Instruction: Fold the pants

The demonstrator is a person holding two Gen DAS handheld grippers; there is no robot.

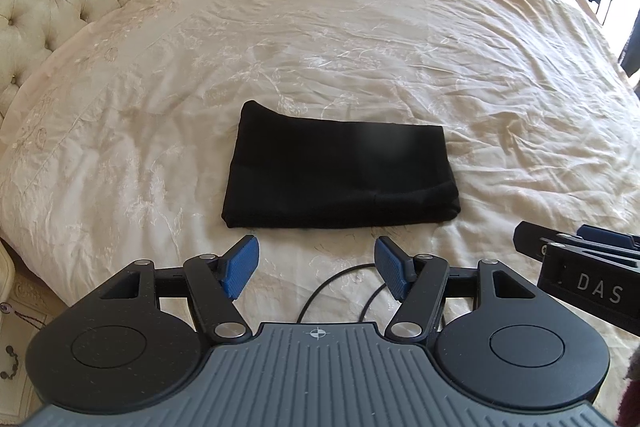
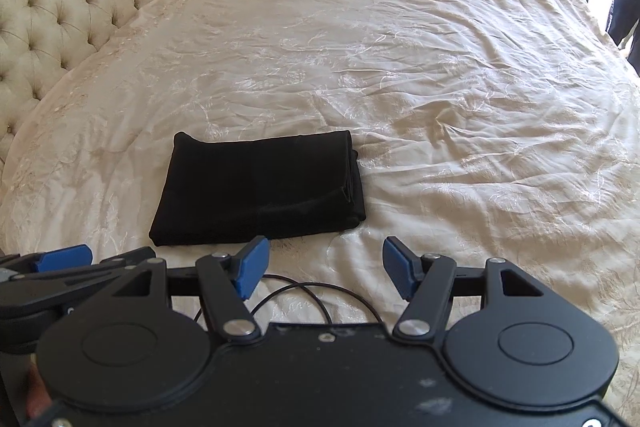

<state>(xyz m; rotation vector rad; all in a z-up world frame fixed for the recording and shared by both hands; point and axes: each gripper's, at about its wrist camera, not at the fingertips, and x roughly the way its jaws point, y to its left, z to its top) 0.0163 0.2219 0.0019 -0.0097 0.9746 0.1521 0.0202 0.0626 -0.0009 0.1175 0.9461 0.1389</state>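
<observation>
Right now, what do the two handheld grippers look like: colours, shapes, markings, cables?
The left gripper and the right gripper have black linkage arms with silver pivot pins, round black discs on each side and blue textured pads. The left body is ribbed grey with a small crosshair mark; the right body is scuffed black. White letters DAS mark the right gripper's side. A thin black cable loops below.

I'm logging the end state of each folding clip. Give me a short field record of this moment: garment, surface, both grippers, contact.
garment: black pants, folded into a compact rectangle, lying flat
surface: cream bedspread, wrinkled
left gripper: open, nothing between its pads, short of the pants' near edge
right gripper: open, empty, near the pants' right corner
contact: neither gripper touches the pants
other: thin black cable on the bedspread below the grippers
</observation>
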